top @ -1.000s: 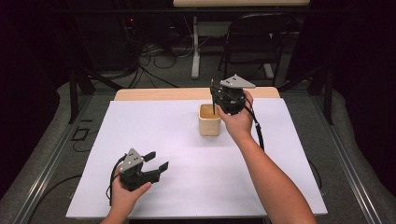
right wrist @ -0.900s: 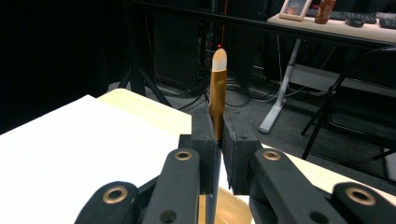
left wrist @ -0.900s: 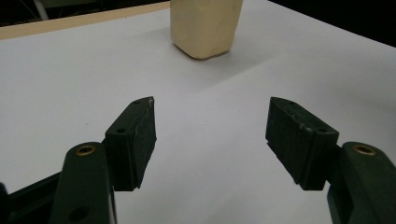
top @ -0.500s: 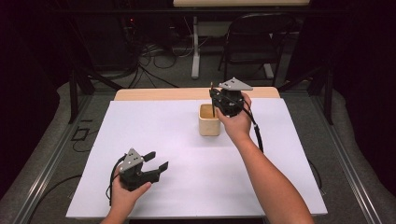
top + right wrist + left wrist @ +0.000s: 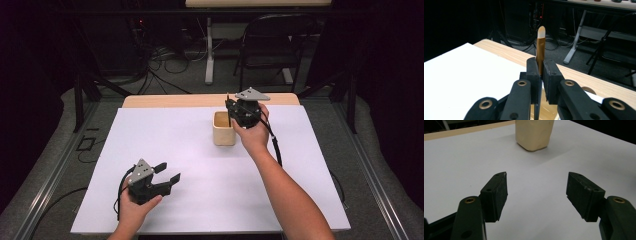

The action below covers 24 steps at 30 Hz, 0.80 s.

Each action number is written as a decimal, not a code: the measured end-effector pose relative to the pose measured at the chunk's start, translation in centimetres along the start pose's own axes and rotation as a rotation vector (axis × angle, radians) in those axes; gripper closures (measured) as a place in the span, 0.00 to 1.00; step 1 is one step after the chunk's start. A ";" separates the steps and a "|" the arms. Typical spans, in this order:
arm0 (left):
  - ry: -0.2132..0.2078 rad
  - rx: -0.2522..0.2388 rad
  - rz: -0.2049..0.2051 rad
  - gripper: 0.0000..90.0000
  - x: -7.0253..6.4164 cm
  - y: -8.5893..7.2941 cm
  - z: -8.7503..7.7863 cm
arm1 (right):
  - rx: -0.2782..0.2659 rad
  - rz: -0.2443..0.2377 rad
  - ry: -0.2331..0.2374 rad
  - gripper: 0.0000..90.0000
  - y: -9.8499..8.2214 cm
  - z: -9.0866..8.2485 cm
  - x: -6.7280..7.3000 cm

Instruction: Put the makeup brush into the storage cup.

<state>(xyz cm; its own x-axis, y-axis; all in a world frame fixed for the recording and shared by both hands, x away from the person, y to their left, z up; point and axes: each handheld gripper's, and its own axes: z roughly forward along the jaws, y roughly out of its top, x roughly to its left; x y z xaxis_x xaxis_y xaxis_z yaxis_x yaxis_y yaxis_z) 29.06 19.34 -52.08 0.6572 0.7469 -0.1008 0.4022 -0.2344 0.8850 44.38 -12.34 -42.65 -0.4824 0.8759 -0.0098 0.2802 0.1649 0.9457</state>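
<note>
— Pen (image 5: 540,47) first: where have you got it?

— Clamped in my right gripper (image 5: 541,72), at the middle of the right gripper view. My two black jaws are pressed onto its brown barrel, it stands upright, and its pale rounded tip pokes above them. In the high view the same gripper (image 5: 231,111) sits right of centre in the upper half, and the pen shows as a thin dark stick at the cup's right rim.

— And going left to right across the high view?

— Lower left, my left gripper (image 5: 169,172) rests low over the white sheet (image 5: 165,135), jaws spread wide with nothing between them. In the left gripper view the pads (image 5: 499,192) stand well apart over bare white surface. Then, just right of centre, comes the cup (image 5: 224,129), a small cream, square-ish container, with my right hand (image 5: 252,132) just beside it.

— What's in the cup?

— I can't tell how far the pen reaches down into it. Its inside is hidden behind my jaws in the right gripper view, and it's too small in the high view.

— Room to move?

— Plenty. The sheet is bare from the left edge to the cup. A strip of wooden table (image 5: 175,101) shows along the sheet's far edge, close behind the cup.

— Any writing?

— None I can read.
</note>
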 end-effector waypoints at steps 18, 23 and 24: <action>-0.002 0.001 0.000 0.37 0.0 0.0 0.0 | 0.031 0.015 -0.006 0.93 -1.6 0.5 -0.2; -0.002 0.001 -0.001 0.37 -0.1 0.0 0.1 | 0.043 0.019 -0.007 0.93 -2.1 0.7 -0.2; -0.002 0.002 0.000 0.37 0.0 0.0 0.1 | 0.044 0.020 -0.007 0.93 -2.2 0.8 -0.3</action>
<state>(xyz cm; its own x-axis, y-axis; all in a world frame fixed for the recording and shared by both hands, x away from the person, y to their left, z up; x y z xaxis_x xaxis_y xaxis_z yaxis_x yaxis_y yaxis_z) 29.07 19.27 -52.13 0.6584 0.7458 -0.1017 0.4032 -0.2354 0.8843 44.54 -12.57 -44.95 -0.4708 0.8822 0.0070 0.3259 0.1665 0.9306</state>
